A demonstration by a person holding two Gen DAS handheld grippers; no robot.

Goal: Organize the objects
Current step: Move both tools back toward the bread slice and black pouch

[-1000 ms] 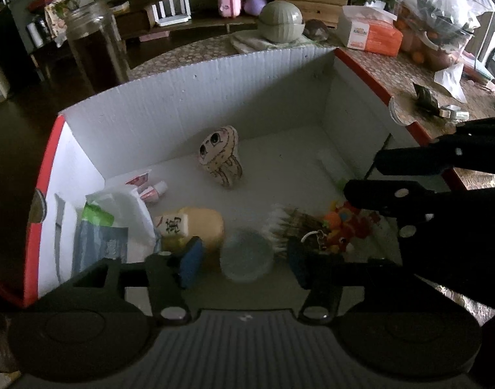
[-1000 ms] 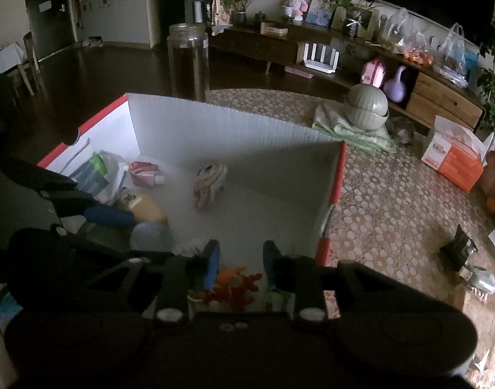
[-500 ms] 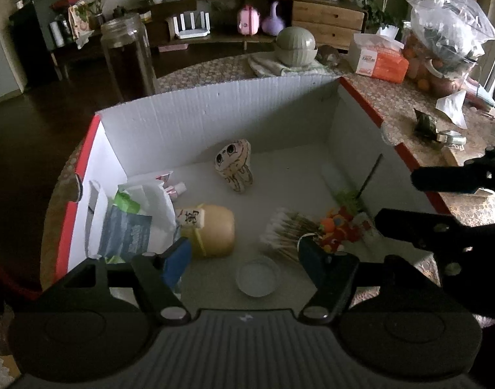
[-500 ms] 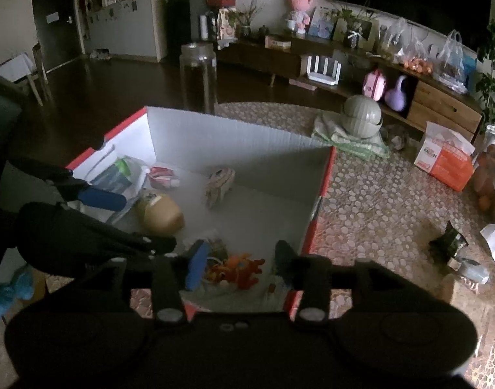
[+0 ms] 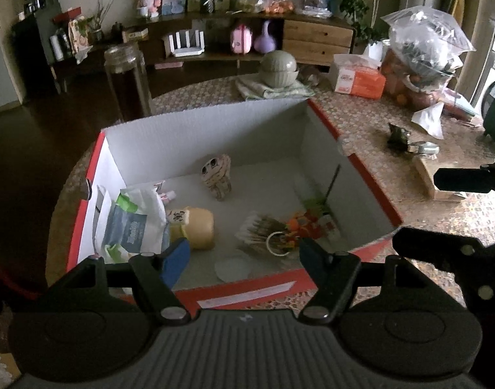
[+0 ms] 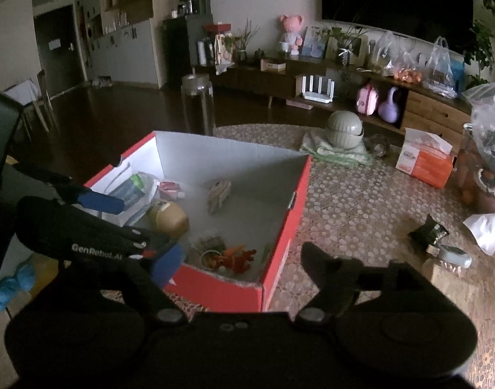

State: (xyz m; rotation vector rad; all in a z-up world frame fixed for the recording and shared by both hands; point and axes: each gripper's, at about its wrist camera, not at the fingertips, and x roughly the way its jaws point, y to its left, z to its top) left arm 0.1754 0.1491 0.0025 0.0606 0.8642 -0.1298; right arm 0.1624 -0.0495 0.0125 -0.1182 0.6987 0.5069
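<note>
Your left gripper [image 5: 244,253] is open and empty; your right gripper [image 6: 239,261] is empty, jaws opening, both angled down.

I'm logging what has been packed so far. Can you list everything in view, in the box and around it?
red cardboard box: 1, white inside, on patterned table
yellow rounded container: 1, box, near left
striped owl-faced pouch: 1, beige, box centre-back
white plastic bag of packets: 1, box left
cotton swab bundle: 1, box front
orange-red toy: 1, box right
round white lid: 1, box front
tall glass jar: 1, dark, behind box
green lidded bowl: 1, on cloth
orange tissue pack: 1, table
left tongs: open, empty
right tongs: opening, empty
</note>
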